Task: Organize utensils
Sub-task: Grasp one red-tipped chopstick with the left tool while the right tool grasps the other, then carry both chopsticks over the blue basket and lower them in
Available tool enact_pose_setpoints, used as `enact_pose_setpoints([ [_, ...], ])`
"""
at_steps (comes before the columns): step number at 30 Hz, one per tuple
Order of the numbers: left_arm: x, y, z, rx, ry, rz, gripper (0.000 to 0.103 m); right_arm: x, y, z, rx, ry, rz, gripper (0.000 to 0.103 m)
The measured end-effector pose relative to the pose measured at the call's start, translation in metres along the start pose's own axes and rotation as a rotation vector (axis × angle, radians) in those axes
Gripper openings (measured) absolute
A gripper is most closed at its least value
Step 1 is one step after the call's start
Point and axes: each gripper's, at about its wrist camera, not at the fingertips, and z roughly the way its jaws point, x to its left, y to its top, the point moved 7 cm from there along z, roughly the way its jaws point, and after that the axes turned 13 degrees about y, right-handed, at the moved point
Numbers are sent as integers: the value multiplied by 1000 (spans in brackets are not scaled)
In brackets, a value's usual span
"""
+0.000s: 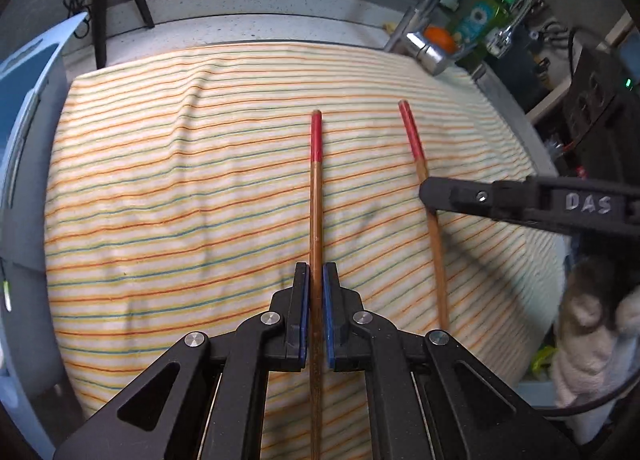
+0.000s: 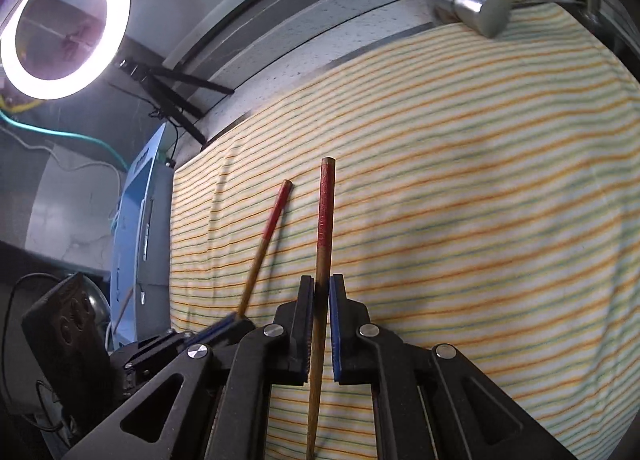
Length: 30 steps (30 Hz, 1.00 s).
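You have one chopstick in each gripper, both clamped tight. In the left wrist view your left gripper (image 1: 316, 280) pinches the left chopstick (image 1: 316, 196) between its blue pads, the stick running straight up the middle of the frame, red end farthest from you, over the striped cloth (image 1: 180, 180). Your right gripper (image 2: 320, 292) holds the right chopstick (image 2: 324, 228) the same way, dead centre in its own view. From the left camera that second stick sits at right of centre and leans slightly away, so the two long axes are near parallel but well apart. To pair them, you likely need to close that sideways gap and even out the lean; neither hand looks clearly nearer.
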Motion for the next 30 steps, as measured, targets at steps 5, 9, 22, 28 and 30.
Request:
enact_pose_setpoints([
  [5, -9, 11, 4, -15, 26, 54, 5, -3, 0, 4, 25, 10, -4, 7],
  [9, -2, 16, -11, -56, -40, -47, 5, 2, 6, 3, 20, 20, -14, 7],
  [22, 76, 15, -79, -209, -27, -252, 5, 68, 31, -6, -15, 116, -92, 7],
  [28, 138, 4, -101, -252, 59, -359, 5, 122, 38, 7, -9, 189, -157, 7],
  [30, 156, 0, -105, -256, 97, -375, 5, 142, 39, 16, 1, 209, -184, 7],
])
